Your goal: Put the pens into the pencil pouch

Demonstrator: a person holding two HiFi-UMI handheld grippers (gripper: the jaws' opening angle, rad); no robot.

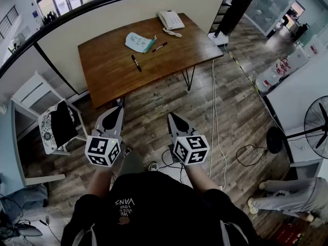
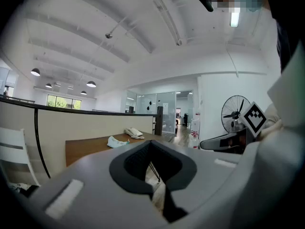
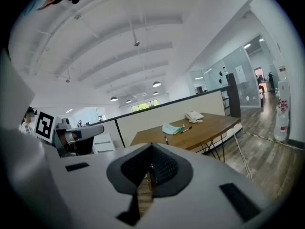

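A light teal pencil pouch (image 1: 138, 42) lies on the brown wooden table (image 1: 107, 70), far ahead of me. One black pen (image 1: 136, 63) rests on the table in front of the pouch. A second pen (image 1: 159, 47) lies to the pouch's right. The pouch (image 3: 172, 128) and both pens show small in the right gripper view; in the left gripper view only the pouch (image 2: 115, 141) is clear. My left gripper (image 1: 121, 106) and right gripper (image 1: 170, 116) are held side by side over the wooden floor, well short of the table. Both are shut and hold nothing.
A white telephone (image 1: 170, 19) sits at the table's far right corner. A white chair (image 1: 43, 114) with a dark bag stands at the left. Cables (image 1: 215, 111) trail over the floor to the right. A standing fan (image 1: 318, 124) is at the far right. A low partition wall runs behind the table.
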